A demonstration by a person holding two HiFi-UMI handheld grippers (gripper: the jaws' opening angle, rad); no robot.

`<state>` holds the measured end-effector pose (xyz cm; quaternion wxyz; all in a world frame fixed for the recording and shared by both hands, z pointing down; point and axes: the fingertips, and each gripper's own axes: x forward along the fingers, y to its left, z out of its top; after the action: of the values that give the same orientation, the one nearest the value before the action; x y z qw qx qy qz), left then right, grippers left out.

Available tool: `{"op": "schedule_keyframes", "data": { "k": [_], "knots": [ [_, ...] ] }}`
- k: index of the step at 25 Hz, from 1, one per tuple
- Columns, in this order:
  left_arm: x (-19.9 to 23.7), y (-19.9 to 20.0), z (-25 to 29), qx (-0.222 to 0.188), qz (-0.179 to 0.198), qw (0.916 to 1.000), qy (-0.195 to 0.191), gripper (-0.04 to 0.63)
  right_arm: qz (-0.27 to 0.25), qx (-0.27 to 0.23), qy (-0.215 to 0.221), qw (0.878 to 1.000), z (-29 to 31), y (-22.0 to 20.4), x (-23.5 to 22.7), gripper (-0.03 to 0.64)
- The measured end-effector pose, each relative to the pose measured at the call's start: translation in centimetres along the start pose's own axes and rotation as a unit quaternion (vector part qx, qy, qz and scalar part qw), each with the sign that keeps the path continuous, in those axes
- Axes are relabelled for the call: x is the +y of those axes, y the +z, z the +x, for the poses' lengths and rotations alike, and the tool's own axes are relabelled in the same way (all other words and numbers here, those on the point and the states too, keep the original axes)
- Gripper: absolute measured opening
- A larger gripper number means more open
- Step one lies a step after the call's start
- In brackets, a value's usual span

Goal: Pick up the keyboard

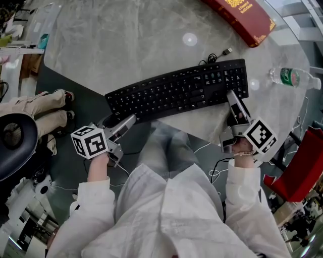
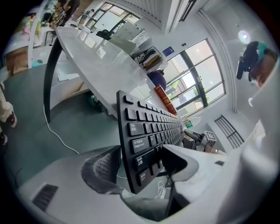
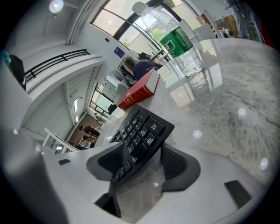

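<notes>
Black keyboard (image 1: pixel 179 90): lying along the near edge of the marble table (image 1: pixel 126 45), left end reaching past it. Being pinched at the left end between the jaws of the left gripper (image 2: pixel 140 166), at the near right corner between those of the right gripper (image 3: pixel 142 162). Red book (image 1: pixel 242 15) and water bottle (image 1: pixel 290 77) resting near the right edge.

Black keyboard (image 1: pixel 176 90), red book (image 1: pixel 242 17) (gold print), grey marbled table (image 1: pixel 126 45).

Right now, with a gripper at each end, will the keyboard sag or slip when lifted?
Probably stiff: the keyboard looks like rigid plastic, so little sag between the left gripper and right gripper. Its loose cable may trail behind.
</notes>
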<state>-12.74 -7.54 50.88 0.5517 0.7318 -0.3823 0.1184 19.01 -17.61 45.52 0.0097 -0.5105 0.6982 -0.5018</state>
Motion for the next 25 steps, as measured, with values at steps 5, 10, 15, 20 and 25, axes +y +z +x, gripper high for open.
{"op": "schedule_keyframes", "data": {
  "k": [5,10,15,20,25],
  "knots": [
    [-0.1,0.1,0.1,0.001,0.011,0.9999,0.002,0.294,0.077,0.008,-0.116,0.99,-1.7,-1.2,-3.3,0.251],
    [-0.4,0.2,0.0,0.006,0.046,0.9989,0.011,0.284,0.065,0.008,-0.11,0.992,-1.7,-1.2,-3.3,0.204],
    [-0.5,0.3,-0.1,0.003,0.056,0.9983,0.015,0.284,0.03,0.005,-0.051,0.998,-1.1,-0.5,-1.9,0.19],
    [-0.5,0.3,0.0,0.004,0.061,0.9981,0.012,0.285,-0.005,0.001,0.003,1.0,-0.5,-0.1,-0.9,0.169],
    [-0.7,0.2,-0.2,0.002,0.062,0.998,0.011,0.285,-0.01,0.001,0.009,1.0,-0.6,-0.2,-0.7,0.167]
  ]
}}
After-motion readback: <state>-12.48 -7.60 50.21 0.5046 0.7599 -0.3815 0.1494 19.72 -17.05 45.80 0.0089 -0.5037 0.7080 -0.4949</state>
